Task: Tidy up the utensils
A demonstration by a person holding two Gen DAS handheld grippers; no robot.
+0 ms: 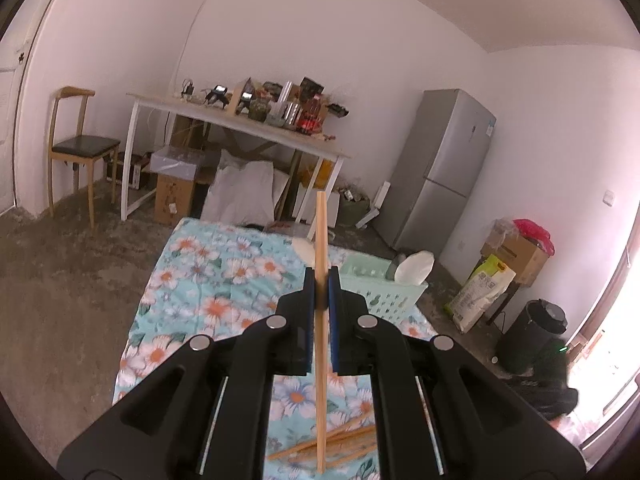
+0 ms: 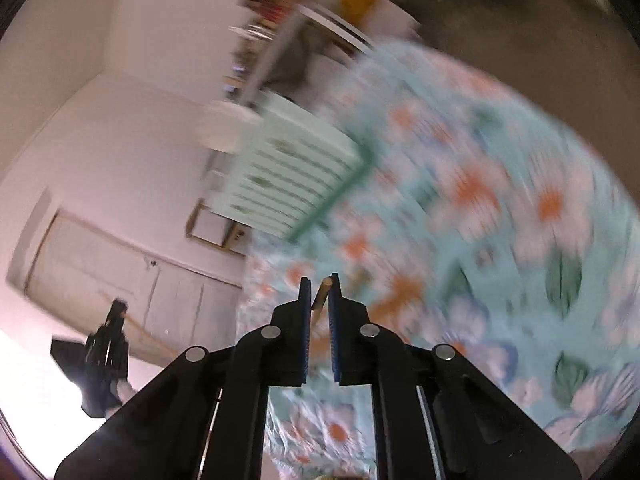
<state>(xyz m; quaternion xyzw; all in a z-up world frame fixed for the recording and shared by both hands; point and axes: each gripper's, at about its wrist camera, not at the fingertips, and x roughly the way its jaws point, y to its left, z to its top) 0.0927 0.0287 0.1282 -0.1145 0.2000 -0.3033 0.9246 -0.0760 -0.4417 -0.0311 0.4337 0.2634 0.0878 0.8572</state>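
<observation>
The left gripper (image 1: pixel 321 280) is closed on one wooden chopstick (image 1: pixel 321 240), which stands almost upright between the blue pads (image 1: pixel 309 308); its upper end rises well above the fingertips and its lower end hangs down over the loose chopsticks (image 1: pixel 336 440) that lie crossed in a small heap on the floral cloth (image 1: pixel 224 272) of the table. I think it is held near its middle and upright so that it can be lowered end first into the pale green basket (image 1: pixel 384 292), which stands on the far right part of the cloth, near the edge. A white spoon-like utensil (image 1: pixel 414 266) already leans inside the basket, so the basket seems to be the place where the utensils are collected. The right gripper (image 2: pixel 320 284) is narrow too, and a short wooden tip, probably another chopstick (image 2: pixel 322 296), shows between its pads, tilted and close to the right pad; the jaws are tight on it, as far as the frames allow. The right wrist view is strongly blurred, so the exact angle of this stick I cannot tell. In that view the basket (image 2: pixel 288 168) lies ahead of the gripper, well apart from it. My judgement is that each hand carries one chopstick toward the basket, while several sticks remain on the cloth to be gathered.
</observation>
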